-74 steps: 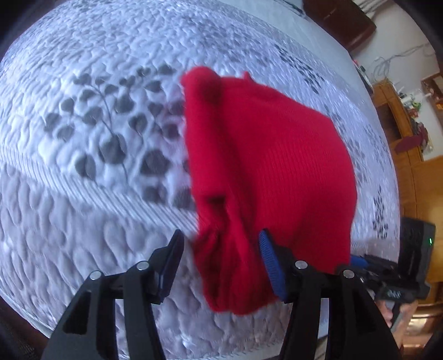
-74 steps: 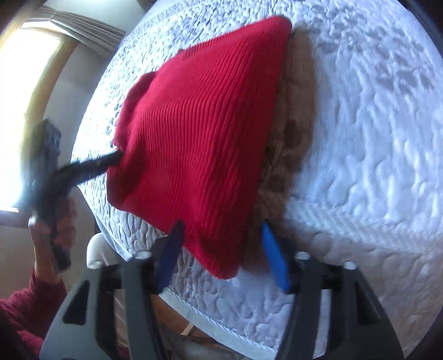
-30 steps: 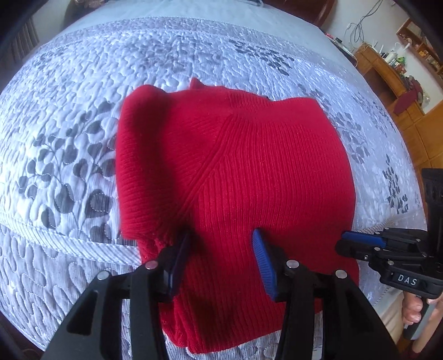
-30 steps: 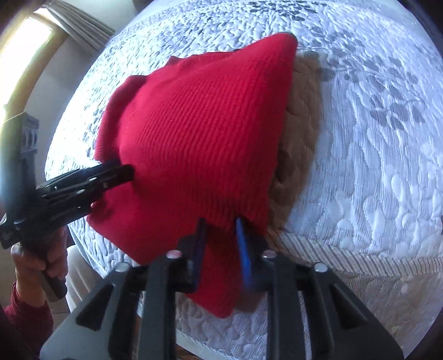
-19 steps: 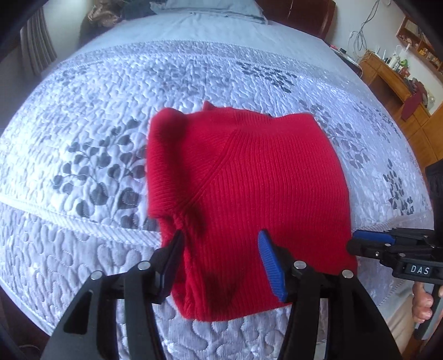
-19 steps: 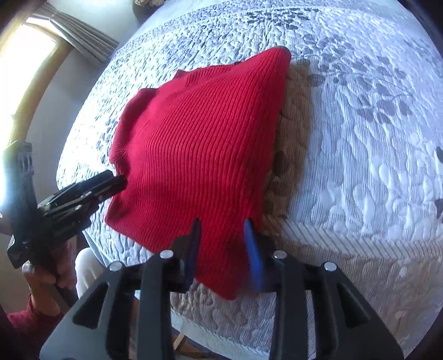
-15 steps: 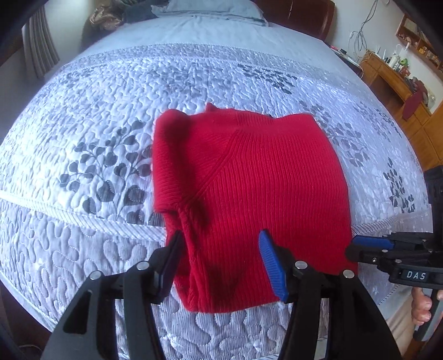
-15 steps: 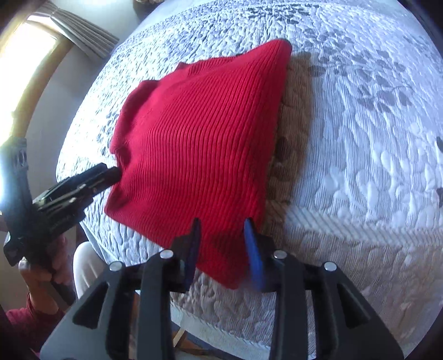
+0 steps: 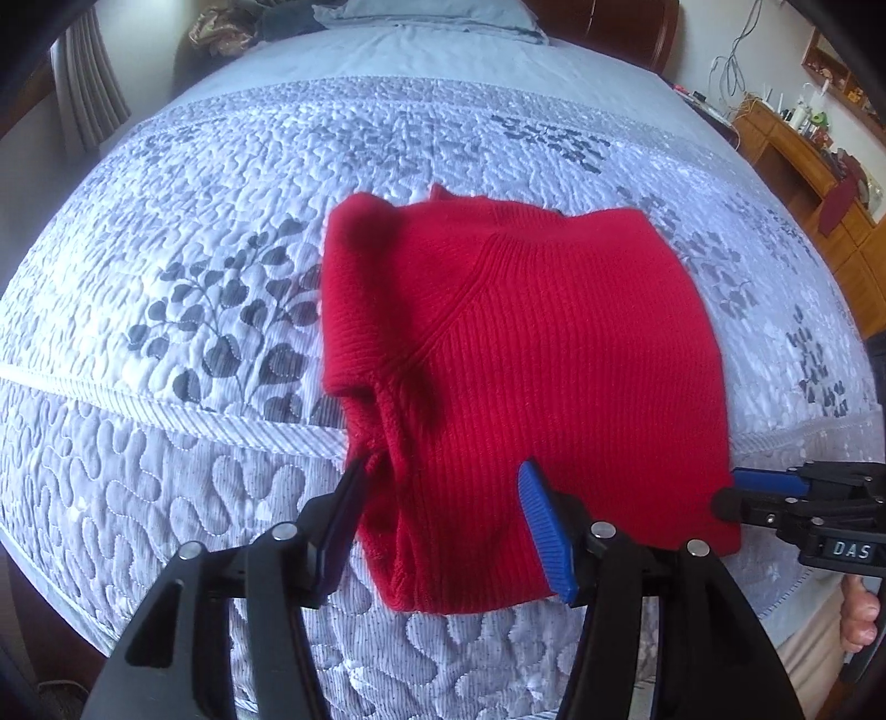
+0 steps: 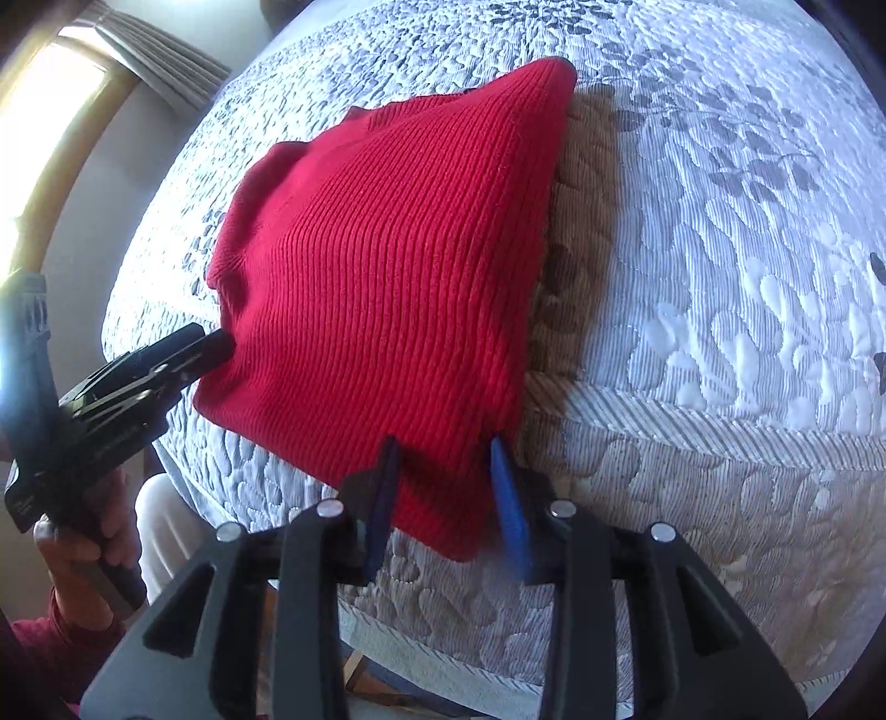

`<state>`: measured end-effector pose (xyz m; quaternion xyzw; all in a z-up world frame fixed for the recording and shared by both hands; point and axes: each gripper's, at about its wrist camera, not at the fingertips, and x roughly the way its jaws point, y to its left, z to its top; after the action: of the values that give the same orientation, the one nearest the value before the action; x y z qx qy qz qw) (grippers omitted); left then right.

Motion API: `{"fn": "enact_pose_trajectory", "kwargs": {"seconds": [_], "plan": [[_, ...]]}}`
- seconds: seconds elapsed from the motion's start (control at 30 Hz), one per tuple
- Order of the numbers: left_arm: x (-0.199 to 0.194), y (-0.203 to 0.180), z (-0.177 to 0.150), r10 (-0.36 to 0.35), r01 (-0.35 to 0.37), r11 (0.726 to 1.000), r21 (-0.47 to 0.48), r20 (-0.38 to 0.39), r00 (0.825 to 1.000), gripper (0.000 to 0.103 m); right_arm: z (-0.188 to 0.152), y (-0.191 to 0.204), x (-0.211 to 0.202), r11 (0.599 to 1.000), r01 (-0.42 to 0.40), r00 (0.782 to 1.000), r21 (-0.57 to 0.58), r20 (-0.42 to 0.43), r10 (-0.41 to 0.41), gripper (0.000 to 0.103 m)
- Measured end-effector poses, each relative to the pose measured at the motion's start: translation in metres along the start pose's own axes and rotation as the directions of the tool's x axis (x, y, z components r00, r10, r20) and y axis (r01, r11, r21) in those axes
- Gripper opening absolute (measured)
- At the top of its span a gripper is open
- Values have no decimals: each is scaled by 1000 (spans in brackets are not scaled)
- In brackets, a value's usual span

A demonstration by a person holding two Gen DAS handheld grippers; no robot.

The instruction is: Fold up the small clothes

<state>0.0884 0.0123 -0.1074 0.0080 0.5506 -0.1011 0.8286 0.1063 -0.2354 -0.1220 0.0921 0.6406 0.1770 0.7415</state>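
Observation:
A red ribbed knit sweater (image 9: 531, 354) lies folded on the quilted bedspread (image 9: 166, 232), near the bed's front edge. It also shows in the right wrist view (image 10: 387, 266). My left gripper (image 9: 443, 498) is open over the sweater's near left corner, jaws wide apart and holding nothing. My right gripper (image 10: 443, 476) is open, its jaws on either side of the sweater's near right corner, not pinching it. The right gripper also shows in the left wrist view (image 9: 775, 493). The left gripper shows in the right wrist view (image 10: 183, 354), touching the sweater's left edge.
The bed's front edge (image 10: 498, 675) lies just below the grippers. Pillows (image 9: 426, 22) and a dark headboard (image 9: 609, 22) are at the far end. A wooden dresser (image 9: 819, 183) stands at the right. A curtained window (image 10: 66, 138) is at the left.
Both grippers have let go of the sweater and opened. They have drawn back toward the bed's front edge. The sweater now lies flat and folded.

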Motion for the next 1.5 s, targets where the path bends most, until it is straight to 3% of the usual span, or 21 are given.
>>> {"fn": "enact_pose_trajectory", "kwargs": {"seconds": [0.23,1.1,1.2,1.27,1.43,1.5], "plan": [[20,2,-9,21,-21,1000,-4,-28,999,68,-4,-3,21,1000,21,999,5,-27,-21,38],[17,-1,-9,45,-44,999,7,-33,998,71,-3,-5,20,1000,-6,999,10,-32,7,42],[14,10,-2,-28,26,999,-27,-68,997,73,0,-7,9,999,-33,999,22,-13,34,50],[10,23,7,-104,98,992,-78,-78,992,73,6,-10,-2,999,-45,999,22,9,45,51],[14,59,45,-273,258,952,-167,-73,959,73,38,-23,-24,989,-141,989,47,40,140,65],[24,70,61,-328,308,932,-193,-80,941,73,52,-24,-26,992,-123,992,30,40,122,67]]}}
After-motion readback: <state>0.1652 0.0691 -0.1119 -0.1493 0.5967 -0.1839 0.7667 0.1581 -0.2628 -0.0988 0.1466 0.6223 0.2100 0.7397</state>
